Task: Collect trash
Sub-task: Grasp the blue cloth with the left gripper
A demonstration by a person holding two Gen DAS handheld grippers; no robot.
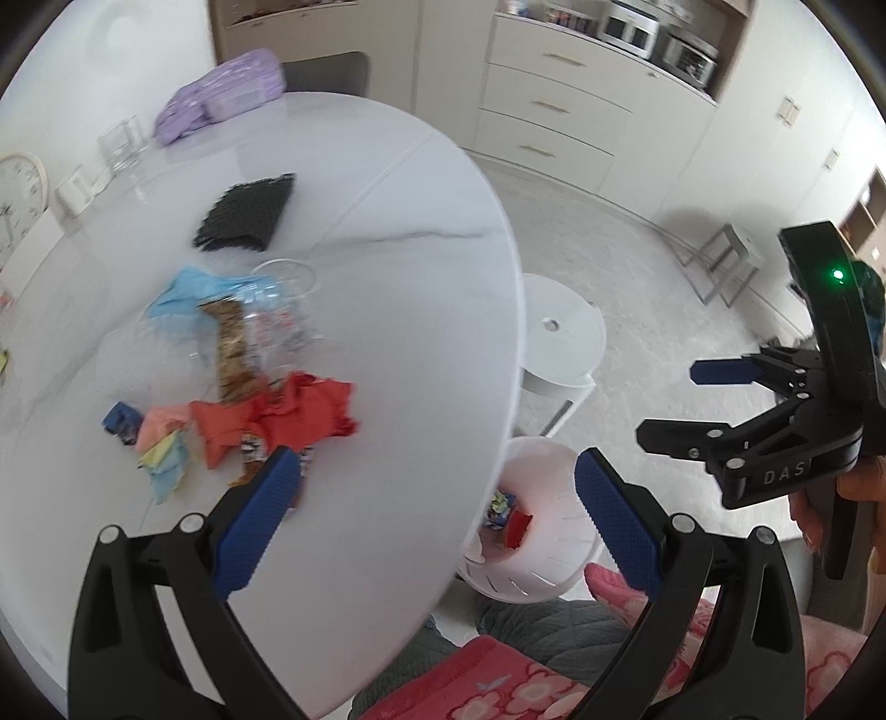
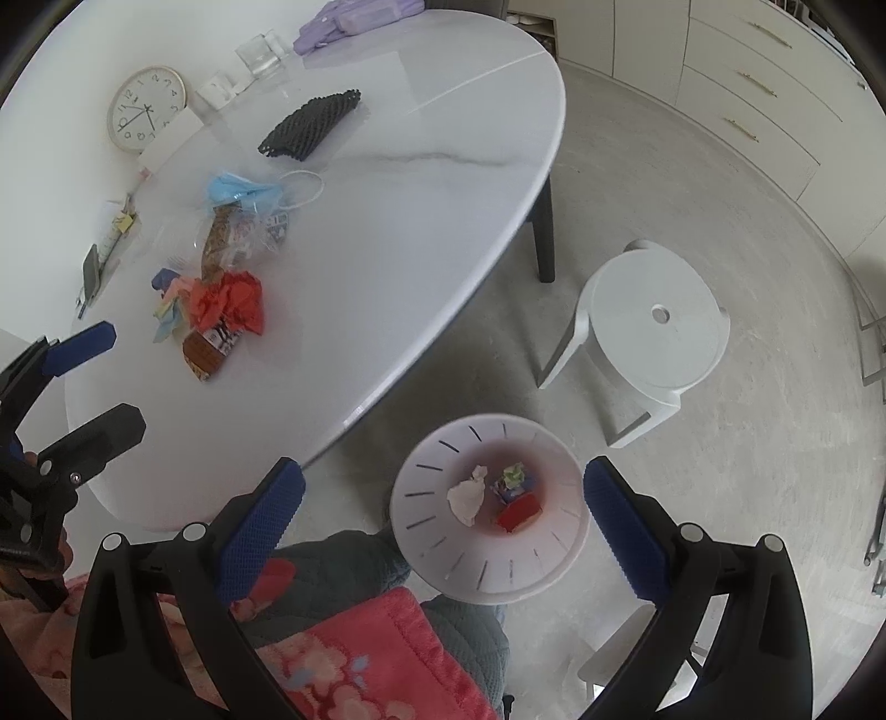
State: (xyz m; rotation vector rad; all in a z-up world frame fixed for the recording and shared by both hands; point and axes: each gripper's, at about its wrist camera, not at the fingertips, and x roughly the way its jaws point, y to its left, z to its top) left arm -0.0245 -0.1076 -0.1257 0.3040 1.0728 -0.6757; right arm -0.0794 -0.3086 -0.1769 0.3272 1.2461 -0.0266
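A pile of trash lies on the white oval table [image 1: 398, 310] [image 2: 421, 221]: red crumpled paper [image 1: 299, 410] [image 2: 232, 299], a brown snack wrapper [image 1: 232, 343] [image 2: 207, 351], a blue mask [image 1: 188, 288] [image 2: 238, 188], clear plastic and small coloured scraps [image 1: 160, 443]. A white slotted bin [image 1: 531, 548] [image 2: 487, 509] stands on the floor by the table's edge and holds a white wad, a red piece and coloured scraps. My left gripper [image 1: 432, 526] [image 2: 105, 382] is open and empty above the table's near edge. My right gripper [image 2: 443, 531] [image 1: 673, 399] is open and empty above the bin.
A black mesh piece [image 1: 249, 213] [image 2: 310, 124], a purple pouch [image 1: 221, 94], a glass [image 2: 260, 52] and a clock [image 2: 145, 108] sit farther back on the table. A white stool [image 2: 653, 338] [image 1: 559, 332] stands beside the bin. Cabinets line the far wall.
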